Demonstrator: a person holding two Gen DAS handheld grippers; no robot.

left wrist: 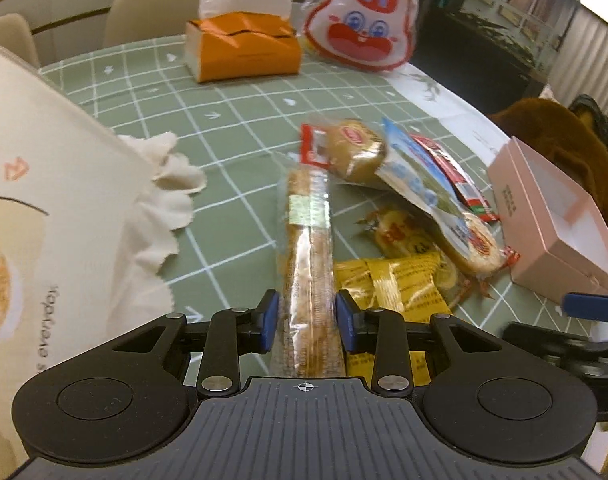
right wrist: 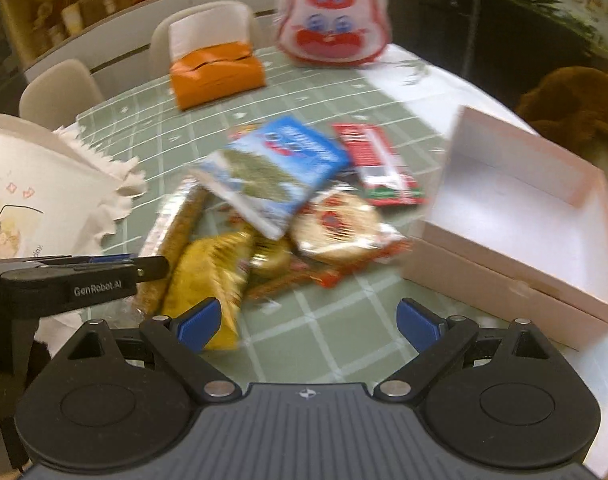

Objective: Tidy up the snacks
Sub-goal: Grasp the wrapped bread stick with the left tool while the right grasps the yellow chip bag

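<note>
Snacks lie in one loose heap on the green checked tablecloth (left wrist: 232, 128), just left of the one pink box (right wrist: 515, 216). Counted left to right from the right wrist view: one long cracker stick pack (left wrist: 309, 264), two yellow packets (left wrist: 387, 280), one blue-and-white pouch (right wrist: 276, 168), one round cake in clear wrap (right wrist: 335, 224) and one red flat packet (right wrist: 379, 168). The left wrist view adds a second round cake (left wrist: 355, 148) at the far edge of the heap. More wrappers sit underneath; their number cannot be told.

The stick pack's long axis runs straight away from the left gripper (left wrist: 307, 316), near end between the blue pads, far end pointing toward the orange tissue pack (left wrist: 244, 48). Both pads press its sides, so these tongs are narrow and holding it. The right gripper (right wrist: 309, 320) hangs over bare cloth between heap and box, its tongs spread wide and holding nothing.

Far left of the box stands one cream cloth bag (left wrist: 44, 200) with a frilled edge. Behind the heap, the tissue pack and one rabbit-face bag (left wrist: 363, 20) stand side by side. The box is open and white inside. Two pale chairs (right wrist: 60, 88) stand beyond the table, with shelves behind; something brown and furry (right wrist: 575, 96) sits right of the box
</note>
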